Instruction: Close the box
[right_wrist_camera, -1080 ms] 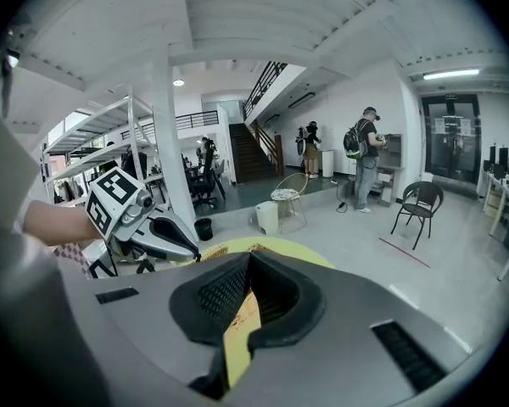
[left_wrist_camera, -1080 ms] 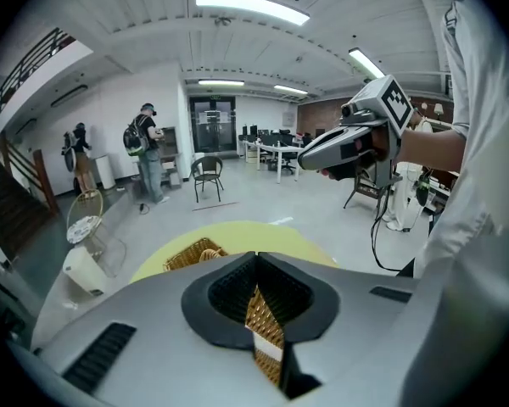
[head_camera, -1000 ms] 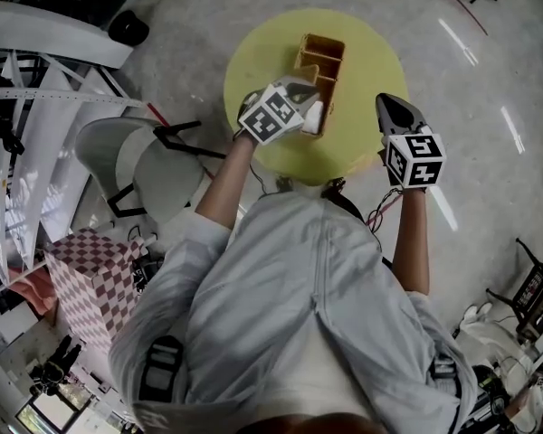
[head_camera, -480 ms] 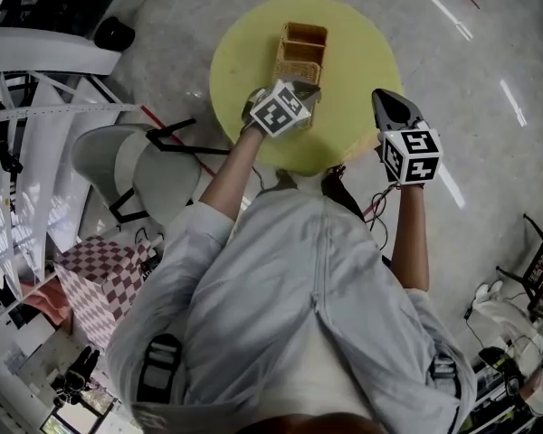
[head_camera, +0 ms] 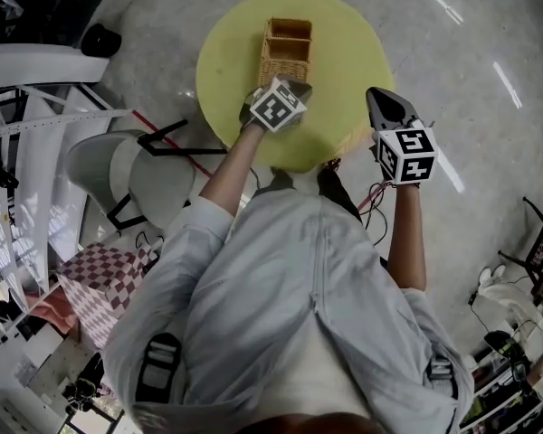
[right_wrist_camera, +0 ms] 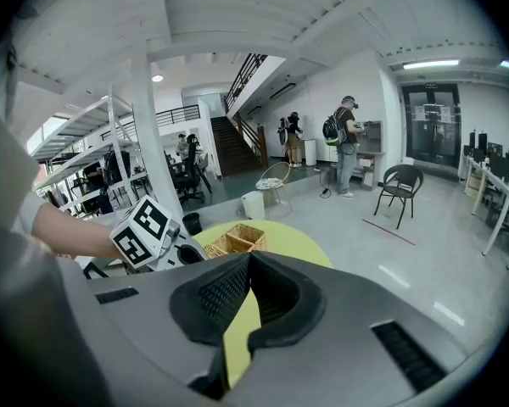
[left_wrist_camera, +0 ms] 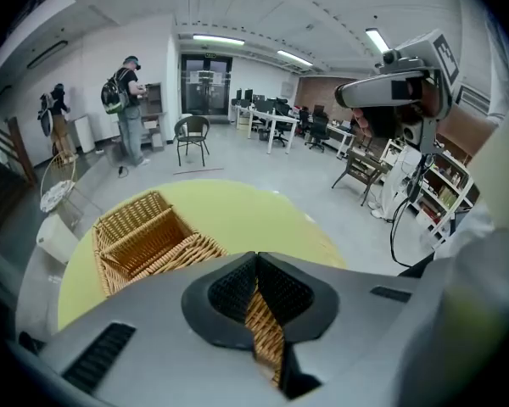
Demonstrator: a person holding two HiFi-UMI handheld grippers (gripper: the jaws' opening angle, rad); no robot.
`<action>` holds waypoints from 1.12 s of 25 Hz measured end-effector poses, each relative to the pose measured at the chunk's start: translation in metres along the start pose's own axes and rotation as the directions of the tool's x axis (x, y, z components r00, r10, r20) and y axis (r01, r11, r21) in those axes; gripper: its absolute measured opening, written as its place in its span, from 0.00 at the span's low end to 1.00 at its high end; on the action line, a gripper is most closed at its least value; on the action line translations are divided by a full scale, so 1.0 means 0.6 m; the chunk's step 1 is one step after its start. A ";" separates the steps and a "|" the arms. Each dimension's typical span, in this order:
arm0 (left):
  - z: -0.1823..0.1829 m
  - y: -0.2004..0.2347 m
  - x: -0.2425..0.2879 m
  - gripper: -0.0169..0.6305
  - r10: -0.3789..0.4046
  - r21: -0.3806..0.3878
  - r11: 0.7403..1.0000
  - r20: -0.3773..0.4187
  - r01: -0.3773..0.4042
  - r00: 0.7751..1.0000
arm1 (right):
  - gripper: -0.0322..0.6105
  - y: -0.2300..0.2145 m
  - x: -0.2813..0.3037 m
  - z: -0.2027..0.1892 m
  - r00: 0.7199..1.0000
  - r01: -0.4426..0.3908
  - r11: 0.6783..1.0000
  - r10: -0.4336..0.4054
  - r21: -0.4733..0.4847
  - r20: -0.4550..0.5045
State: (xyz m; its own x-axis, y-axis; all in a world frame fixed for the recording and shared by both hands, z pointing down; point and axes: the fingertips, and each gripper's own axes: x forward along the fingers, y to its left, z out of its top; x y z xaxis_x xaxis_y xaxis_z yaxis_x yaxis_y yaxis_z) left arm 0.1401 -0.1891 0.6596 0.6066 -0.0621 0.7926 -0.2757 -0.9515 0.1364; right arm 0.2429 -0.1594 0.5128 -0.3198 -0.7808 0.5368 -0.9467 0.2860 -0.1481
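A wicker box (head_camera: 285, 48) with a divider stands on the round yellow table (head_camera: 353, 52). Its far compartments are open on top. In the left gripper view the box (left_wrist_camera: 140, 231) lies just ahead, and a woven flap (left_wrist_camera: 195, 251) at its near end runs under the jaws. My left gripper (head_camera: 294, 90) hovers over that near end, shut, its tips together with wicker showing behind them (left_wrist_camera: 256, 259). My right gripper (head_camera: 381, 99) is shut and holds nothing, at the table's right edge, apart from the box (right_wrist_camera: 235, 238).
A grey chair (head_camera: 127, 170) stands left of the table, and a checkered box (head_camera: 100, 287) lies further back left. A black object (head_camera: 100, 39) sits on the floor. A white bin (left_wrist_camera: 55, 237) stands beyond the table; people (left_wrist_camera: 127, 108) and a chair (left_wrist_camera: 191, 134) are far off.
My left gripper has moved from beside the box's near right corner to over its near end. A white piece seen by the gripper earlier no longer shows. The right gripper has hardly moved.
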 end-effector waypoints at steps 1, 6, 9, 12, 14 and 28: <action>-0.002 0.002 0.002 0.08 0.001 -0.008 1.000 -0.001 -0.001 1.000 | 0.09 -0.001 0.002 -0.002 1.000 0.000 1.000 0.000 0.000 -0.003; -0.004 0.009 0.006 0.08 -0.004 -0.085 0.996 0.048 0.008 0.999 | 0.09 -0.005 0.007 -0.001 1.000 0.002 1.000 -0.002 -0.002 -0.004; -0.006 0.012 0.000 0.16 -0.014 -0.129 0.991 0.072 0.023 0.997 | 0.09 -0.004 0.010 0.012 1.000 -0.005 1.000 0.005 -0.011 0.007; -0.010 0.024 -0.016 0.18 -0.006 -0.133 0.991 0.078 0.016 0.997 | 0.09 -0.002 0.018 0.033 1.000 -0.018 1.000 0.018 -0.023 0.023; -0.008 0.038 -0.032 0.18 0.011 -0.142 0.990 0.093 0.003 0.996 | 0.09 -0.001 0.026 0.049 0.999 -0.020 0.999 0.021 -0.047 0.031; 0.072 0.141 -0.271 0.07 0.283 -0.117 0.959 0.365 -0.258 0.887 | 0.09 0.045 0.053 0.207 0.989 0.002 0.972 0.033 -0.233 0.144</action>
State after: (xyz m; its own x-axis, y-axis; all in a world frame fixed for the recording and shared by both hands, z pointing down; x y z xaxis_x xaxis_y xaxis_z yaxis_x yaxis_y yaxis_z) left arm 0.0507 -0.2723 0.5166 0.7320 -0.4345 0.5247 -0.5082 -0.8612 -0.0043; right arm 0.2024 -0.2451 0.4227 -0.3527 -0.8429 0.4063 -0.9124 0.4061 0.0505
